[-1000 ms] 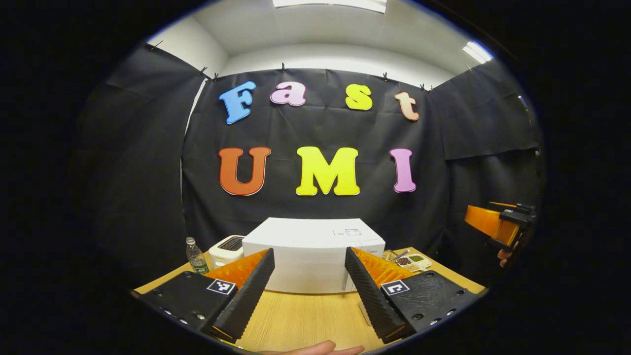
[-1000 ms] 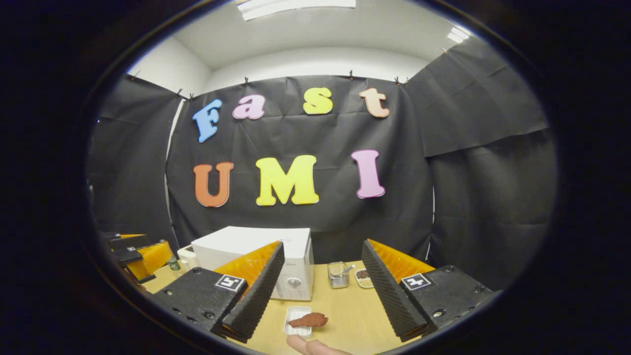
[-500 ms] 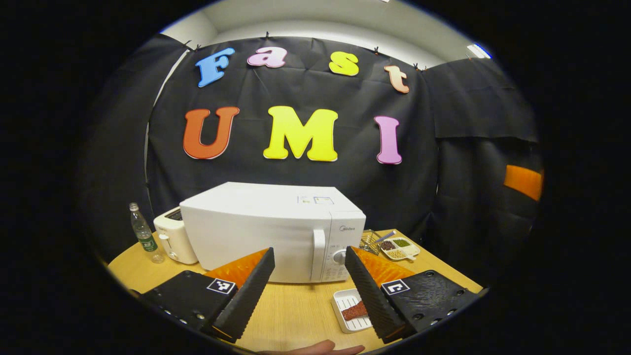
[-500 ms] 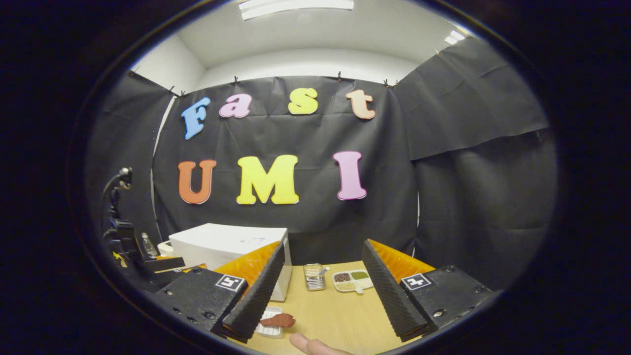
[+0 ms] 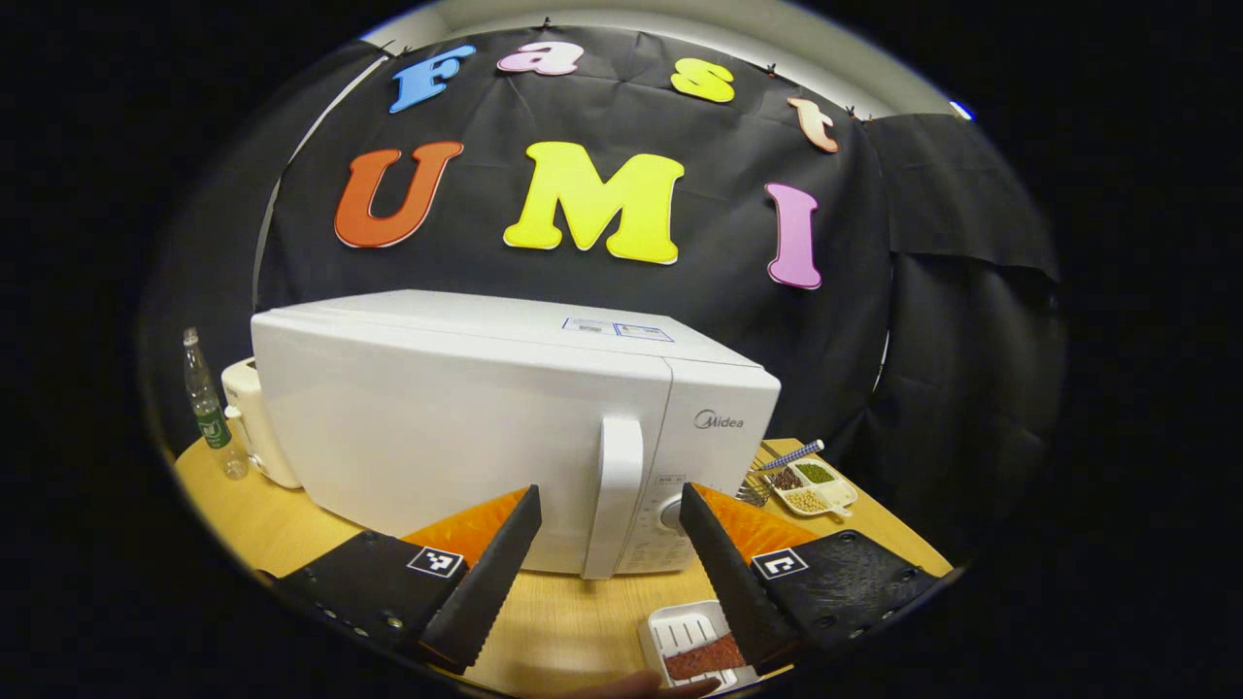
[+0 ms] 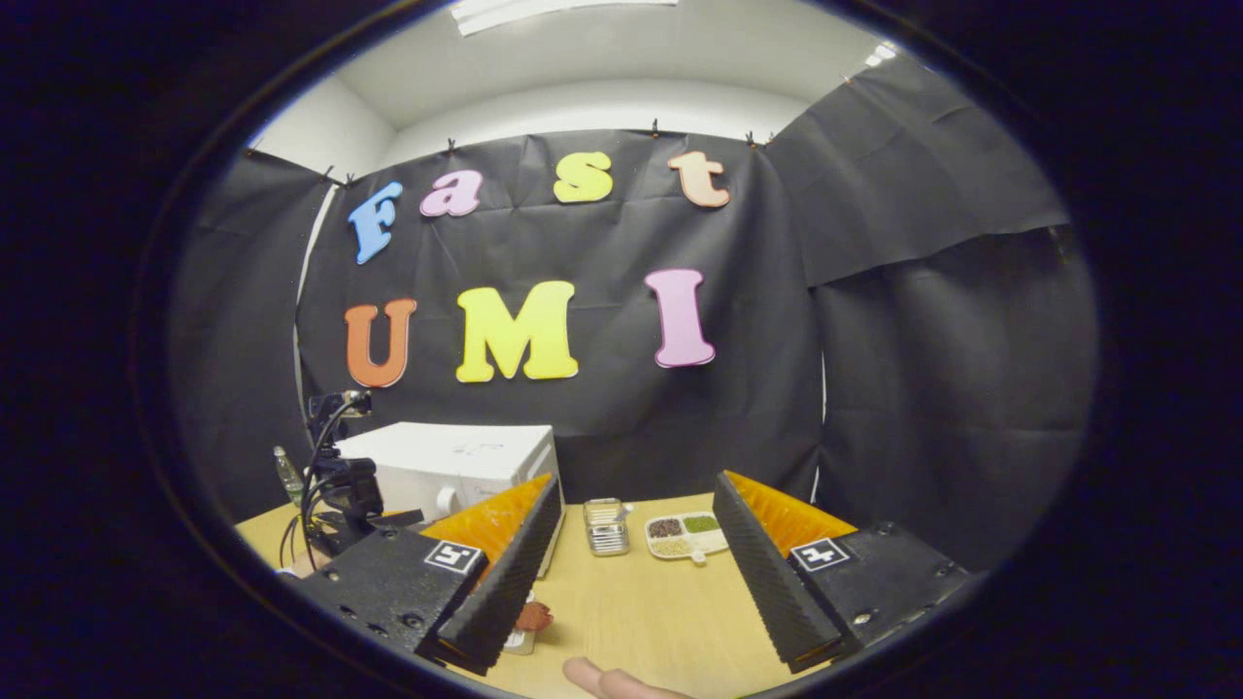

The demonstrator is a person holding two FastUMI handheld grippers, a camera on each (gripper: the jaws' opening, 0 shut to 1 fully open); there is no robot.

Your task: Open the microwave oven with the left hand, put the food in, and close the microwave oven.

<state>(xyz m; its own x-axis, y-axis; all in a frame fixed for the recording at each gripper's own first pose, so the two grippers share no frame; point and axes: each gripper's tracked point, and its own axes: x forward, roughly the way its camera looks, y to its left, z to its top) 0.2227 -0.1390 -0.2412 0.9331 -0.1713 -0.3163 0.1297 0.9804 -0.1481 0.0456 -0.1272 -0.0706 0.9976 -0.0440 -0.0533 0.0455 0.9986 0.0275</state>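
The white microwave stands on the wooden table with its door closed. My left gripper is open and close in front of it, and the door's vertical handle lines up between its fingers without touching them. A reddish-brown piece of food lies on a small white tray just in front of the microwave's control panel, by the left gripper's right-hand finger. My right gripper is open and empty farther back, above the table. In the right gripper view the microwave, the left gripper's body and the food sit at the left.
A plastic bottle and a white toaster stand left of the microwave. To its right are a metal rack and a divided dish of grains. Bare tabletop lies ahead of the right gripper.
My left gripper has moved in close to the microwave, bringing the door handle between its fingers. The right gripper has shifted slightly, and the food has slid toward its left finger in its view.
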